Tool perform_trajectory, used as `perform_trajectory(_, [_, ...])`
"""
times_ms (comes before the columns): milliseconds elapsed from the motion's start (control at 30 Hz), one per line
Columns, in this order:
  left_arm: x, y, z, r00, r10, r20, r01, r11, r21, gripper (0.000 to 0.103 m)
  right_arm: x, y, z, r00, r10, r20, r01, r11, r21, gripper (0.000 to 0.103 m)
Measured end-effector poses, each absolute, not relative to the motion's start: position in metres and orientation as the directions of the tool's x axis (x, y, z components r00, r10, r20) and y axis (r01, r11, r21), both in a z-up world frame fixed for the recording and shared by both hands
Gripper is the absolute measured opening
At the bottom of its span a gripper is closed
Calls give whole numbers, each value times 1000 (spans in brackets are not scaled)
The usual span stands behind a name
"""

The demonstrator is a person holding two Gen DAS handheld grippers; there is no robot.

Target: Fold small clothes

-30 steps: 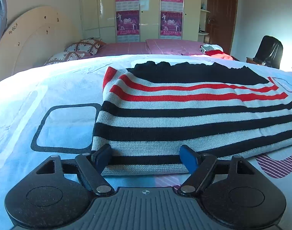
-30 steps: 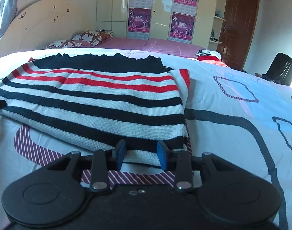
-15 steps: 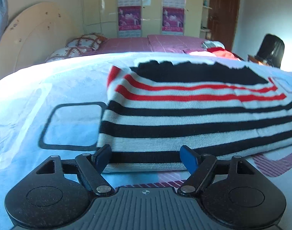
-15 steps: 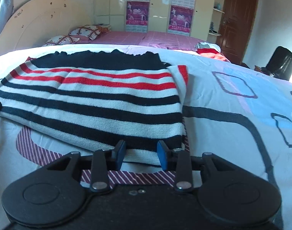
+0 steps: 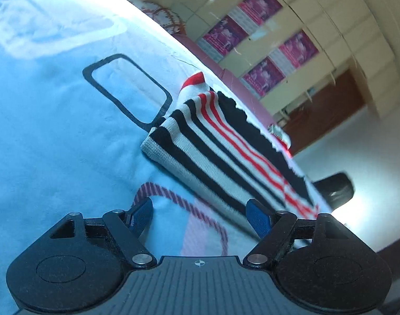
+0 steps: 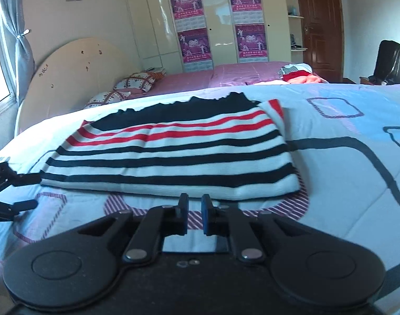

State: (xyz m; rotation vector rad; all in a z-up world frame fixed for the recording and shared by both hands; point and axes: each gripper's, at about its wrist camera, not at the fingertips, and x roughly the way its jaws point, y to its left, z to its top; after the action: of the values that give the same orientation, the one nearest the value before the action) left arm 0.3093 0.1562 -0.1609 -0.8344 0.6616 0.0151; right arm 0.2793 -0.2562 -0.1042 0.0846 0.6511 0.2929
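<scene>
Left gripper (image 5: 200, 216) is rolled hard over, its blue pads spread wide with nothing between them. The striped sweater (image 5: 226, 155) lies ahead and to its right on the bedspread (image 5: 55, 131), and the nearest corner of the folded edge sits just beyond the right pad (image 5: 257, 220), apart from it as far as I can tell.

Over to the right gripper (image 6: 191, 216): pads nearly together, only a thin gap showing, and nothing caught in them. The sweater (image 6: 173, 157) lies flat just ahead, its pale hem close in front of the fingertips, not touching. The left gripper (image 6: 8, 191) peeks in at the far left, beside the sweater's left end.

This looks like a soft, light knit, doubled over, so it should drape and sag when lifted. I'd pinch both layers at the two near hem corners to keep the fold from sliding open.
</scene>
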Motion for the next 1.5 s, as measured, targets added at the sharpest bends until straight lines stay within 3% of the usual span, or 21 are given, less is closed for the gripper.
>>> perform_trajectory(33, [313,157,-163,805,-240,-542,-267,670,-693,73,281,-253,-103,755,303,-582,-249,953,173,13])
perform_trajectory(67, [317,158,-166,808,-234,-541,-276,661,-698,61,283,-249,-101,756,311,-576,-256,950,178,13])
perform_trajectory(100, [321,158,-170,811,-232,-537,-282,649,-706,57,286,-246,-99,755,319,-572,-261,948,184,13])
perform_trajectory(567, [376,152,-183,872,-149,-466,-307,575,-758,57,384,-207,-110,709,421,-566,-323,907,270,11])
perform_trajectory(800, [403,158,-185,881,-153,-447,-296,559,-775,57,408,-169,-119,685,430,-588,-391,898,202,9])
perform_trajectory(933, [411,163,-188,880,-177,-441,-284,548,-787,56,418,-153,-129,659,357,-662,-366,921,133,7])
perform_trajectory(967, [413,164,-189,879,-177,-443,-287,545,-788,49,417,-151,-132,663,346,-664,-360,925,122,7])
perform_trajectory(1000, [411,166,-192,872,-173,-458,-301,548,-780,33,416,-150,-132,667,336,-665,-352,929,116,7])
perform_trajectory(1067, [414,171,-200,869,-184,-459,-306,529,-791,23,415,-148,-132,666,317,-675,-323,938,123,7])
perform_trajectory(1300, [414,172,-196,894,-212,-394,-245,507,-827,17,419,-138,-131,666,250,-703,-262,961,93,7])
perform_trajectory(1500, [424,173,-211,894,-215,-393,-242,506,-828,18,424,-134,-129,656,217,-723,-236,969,76,7])
